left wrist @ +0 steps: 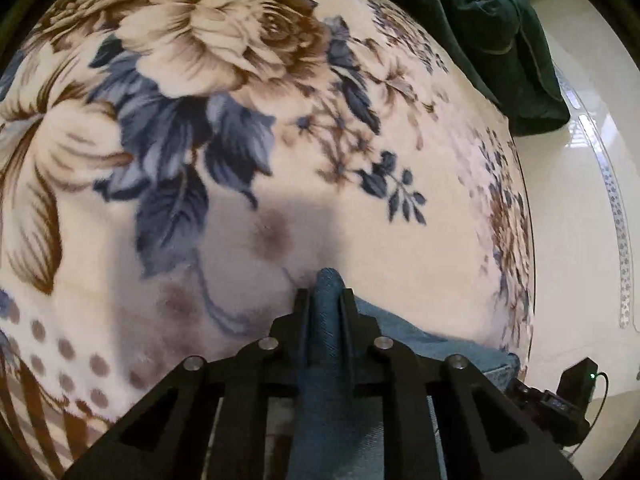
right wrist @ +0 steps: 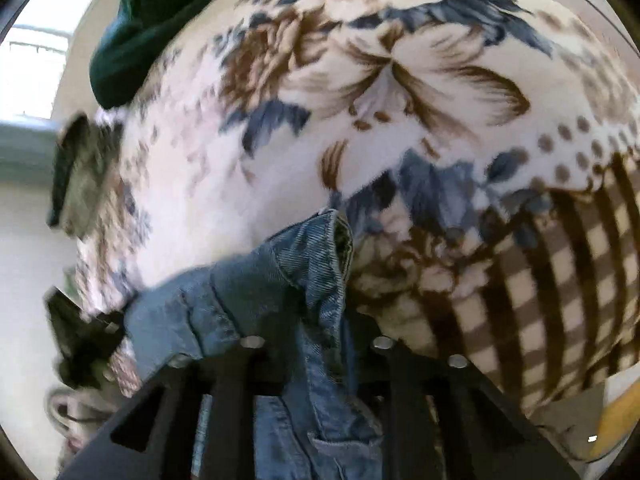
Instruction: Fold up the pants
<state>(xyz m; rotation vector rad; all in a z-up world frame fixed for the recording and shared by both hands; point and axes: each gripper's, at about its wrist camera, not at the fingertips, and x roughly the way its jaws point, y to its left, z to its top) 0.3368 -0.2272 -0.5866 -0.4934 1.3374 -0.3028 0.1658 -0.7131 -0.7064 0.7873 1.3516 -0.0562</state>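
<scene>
The pants are blue denim jeans. In the left wrist view my left gripper (left wrist: 326, 294) is shut on a bunched fold of the jeans (left wrist: 328, 344), held over the floral blanket (left wrist: 248, 128). More denim trails to the right behind the fingers. In the right wrist view my right gripper (right wrist: 320, 320) is shut on the jeans (right wrist: 256, 284). The waistband or hem edge sticks up past the fingers, which the cloth mostly hides. The denim hangs over the floral blanket (right wrist: 360, 80).
A dark green cloth (left wrist: 480, 28) lies at the blanket's far right edge and shows in the right wrist view (right wrist: 152, 12) at top left. Glossy white floor (left wrist: 576, 208) lies beyond the bed edge. The other gripper's black body (left wrist: 560, 400) is at lower right.
</scene>
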